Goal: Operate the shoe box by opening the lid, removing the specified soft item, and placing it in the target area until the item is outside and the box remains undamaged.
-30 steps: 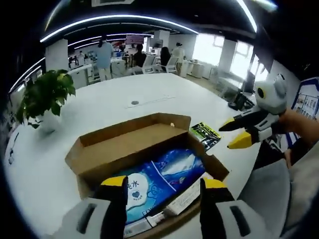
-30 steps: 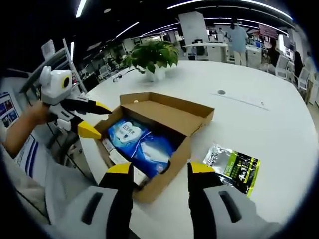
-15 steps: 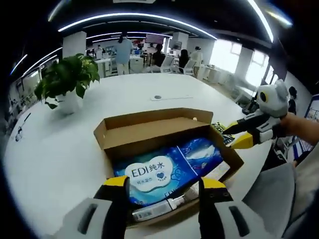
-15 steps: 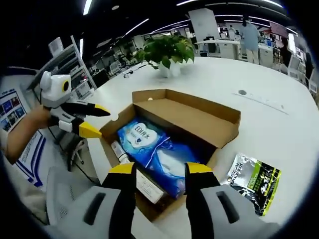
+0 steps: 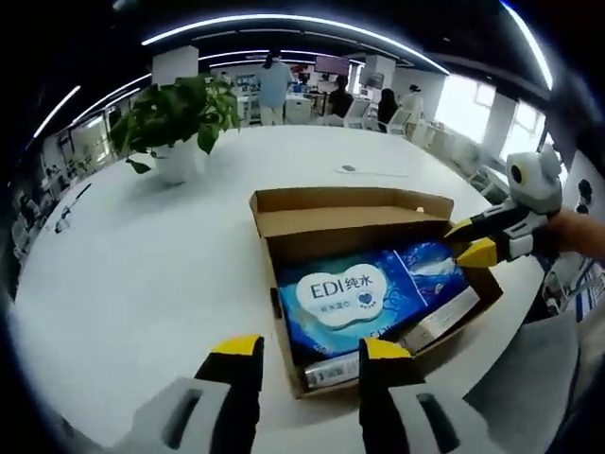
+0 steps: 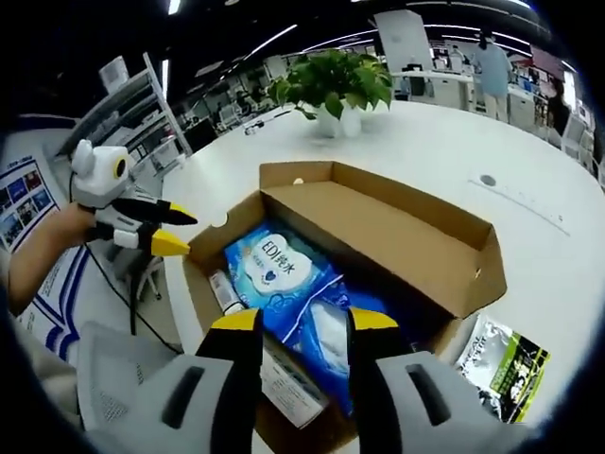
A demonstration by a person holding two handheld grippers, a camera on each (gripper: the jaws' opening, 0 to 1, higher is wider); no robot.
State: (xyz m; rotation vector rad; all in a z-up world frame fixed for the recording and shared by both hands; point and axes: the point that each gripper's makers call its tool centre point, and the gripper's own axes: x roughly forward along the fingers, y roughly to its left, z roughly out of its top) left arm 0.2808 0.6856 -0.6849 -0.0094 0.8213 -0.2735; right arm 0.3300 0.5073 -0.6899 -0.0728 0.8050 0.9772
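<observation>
On the white worktop (image 5: 142, 274) an open cardboard shoe box (image 5: 359, 222) is seen, its lid (image 6: 378, 222) folded back and standing along the far long side. Inside the box a blue soft pack (image 5: 354, 298) is laid flat, its long axis running along the box's length; a second blue pack (image 5: 430, 265) is lodged beside it toward the right end, and a small carton (image 5: 440, 322) is wedged along the near wall. Above the near edge of the box the left gripper (image 5: 307, 355) is held, its fingers parted and gripping nothing. Over the box's right end the right gripper (image 6: 301, 322) is poised, its fingers also parted and empty. Beside the box a green-and-black packet (image 6: 501, 364) is lying flat. Wide bare worktop is left on the plant (image 5: 180, 109) side of the box.
</observation>
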